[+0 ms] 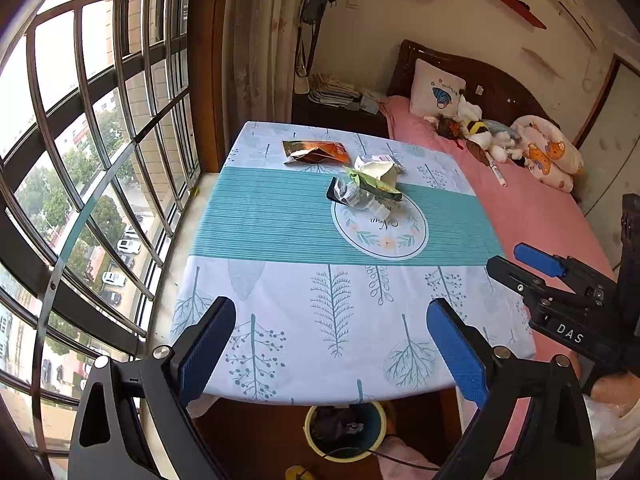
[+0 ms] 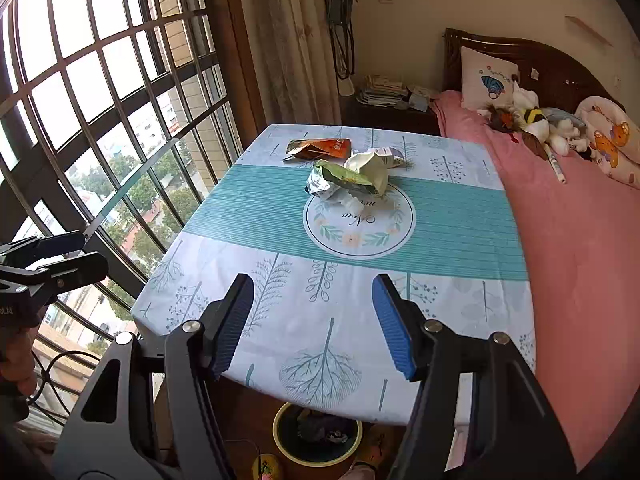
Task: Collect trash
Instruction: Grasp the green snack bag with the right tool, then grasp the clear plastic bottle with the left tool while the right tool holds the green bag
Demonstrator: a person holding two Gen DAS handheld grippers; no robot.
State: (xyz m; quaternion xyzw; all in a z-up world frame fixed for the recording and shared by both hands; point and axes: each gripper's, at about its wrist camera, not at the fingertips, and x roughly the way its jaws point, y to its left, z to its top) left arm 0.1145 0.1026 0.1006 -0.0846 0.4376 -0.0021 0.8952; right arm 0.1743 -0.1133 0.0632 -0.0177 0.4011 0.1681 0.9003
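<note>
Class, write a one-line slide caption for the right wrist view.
Open right gripper above a table with crumpled wrappers; bin below.

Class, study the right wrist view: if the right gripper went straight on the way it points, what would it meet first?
Probably the bare tablecloth, short of the crumpled wrappers farther along. The right gripper is open and empty; depth is uncertain.

We hold our left gripper tilted downward, its two blue-padded fingers spread wide with nothing between them. Our right gripper is pitched down in much the same way, jaws standing well apart and empty. Each gripper shows at the edge of the other's view: the right one at the right side of the left wrist view, the left one at the left side of the right wrist view
</note>
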